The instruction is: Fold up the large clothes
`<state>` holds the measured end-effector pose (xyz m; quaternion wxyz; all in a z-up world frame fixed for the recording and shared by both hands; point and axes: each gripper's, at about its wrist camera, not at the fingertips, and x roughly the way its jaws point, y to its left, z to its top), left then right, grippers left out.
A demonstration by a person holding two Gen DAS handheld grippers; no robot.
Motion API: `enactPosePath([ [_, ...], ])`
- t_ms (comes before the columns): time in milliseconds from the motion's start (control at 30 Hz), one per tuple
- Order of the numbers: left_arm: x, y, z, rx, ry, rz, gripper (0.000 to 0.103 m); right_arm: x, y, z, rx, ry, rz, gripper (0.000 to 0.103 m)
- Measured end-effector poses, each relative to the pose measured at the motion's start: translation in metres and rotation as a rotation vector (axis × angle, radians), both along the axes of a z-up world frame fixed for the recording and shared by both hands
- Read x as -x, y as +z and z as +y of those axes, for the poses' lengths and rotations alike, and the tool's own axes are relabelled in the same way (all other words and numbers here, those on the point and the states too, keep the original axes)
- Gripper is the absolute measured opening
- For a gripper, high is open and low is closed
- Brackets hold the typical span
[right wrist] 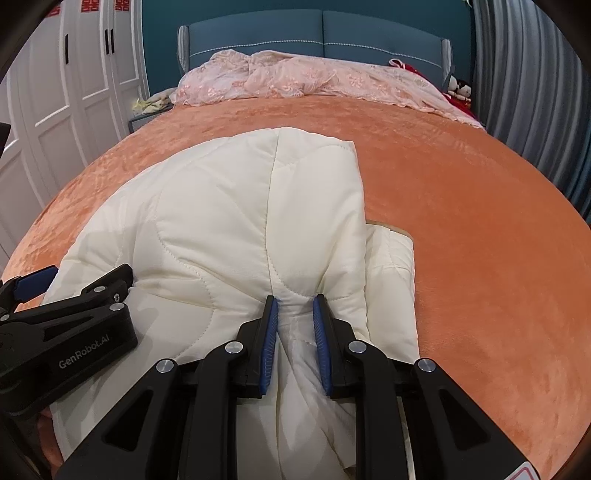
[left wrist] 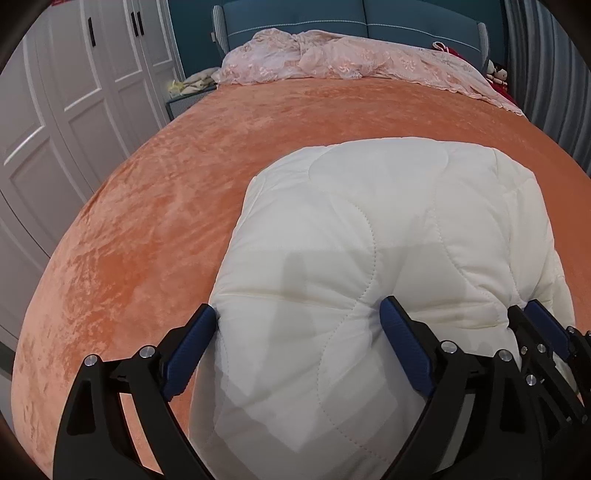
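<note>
A thick cream quilted garment (left wrist: 369,221) lies folded in a bundle on the orange bed cover (left wrist: 147,221). My left gripper (left wrist: 299,321) stands open wide, straddling the bundle's near left end, with its blue pads (left wrist: 199,332) resting against the padding on either side. My right gripper (right wrist: 295,306) is shut on a bunched fold of the same garment (right wrist: 221,221) at its near edge. A lower layer of it (right wrist: 395,277) sticks out to the right. Each gripper shows in the other's view: the right gripper (left wrist: 526,310) at the right edge, the left gripper (right wrist: 88,271) at the left.
Orange cover (right wrist: 480,258) spreads around the bundle on all sides. A crumpled pink lace cloth (right wrist: 295,81) lies by the blue headboard (right wrist: 321,33). White wardrobe doors (left wrist: 55,110) stand at the left and a grey curtain (right wrist: 535,92) hangs at the right. Dolls (right wrist: 460,90) sit in the far right corner.
</note>
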<state>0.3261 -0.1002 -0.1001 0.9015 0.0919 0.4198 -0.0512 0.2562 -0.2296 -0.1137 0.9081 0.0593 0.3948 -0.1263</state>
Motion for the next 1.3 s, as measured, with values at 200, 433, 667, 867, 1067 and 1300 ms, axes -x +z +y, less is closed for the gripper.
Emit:
enactPosePath([
  [200, 0.003, -0.003, 0.001, 0.002, -0.003, -0.03, 0.088, 0.003, -0.001, 0.003, 0.014, -0.008, -0.017, 0.018],
  [433, 0.007, 0.007, 0.014, 0.055, -0.016, 0.041, 0.094, 0.005, 0.015, -0.008, -0.071, 0.022, 0.074, 0.019],
  [667, 0.054, 0.038, 0.049, 0.098, -0.012, 0.146, 0.097, 0.077, 0.054, -0.018, -0.151, -0.013, 0.1, 0.023],
  [867, 0.094, 0.029, 0.054, 0.041, -0.02, 0.168, 0.097, 0.1, 0.032, -0.021, -0.19, -0.046, 0.177, 0.027],
  [1067, 0.12, 0.029, 0.053, 0.019, -0.037, 0.179, 0.097, 0.122, 0.038, -0.002, -0.132, -0.043, 0.223, 0.036],
  [1300, 0.162, 0.025, 0.053, -0.003, -0.045, 0.17, 0.097, 0.168, 0.037, 0.007, -0.143, -0.061, 0.226, 0.048],
])
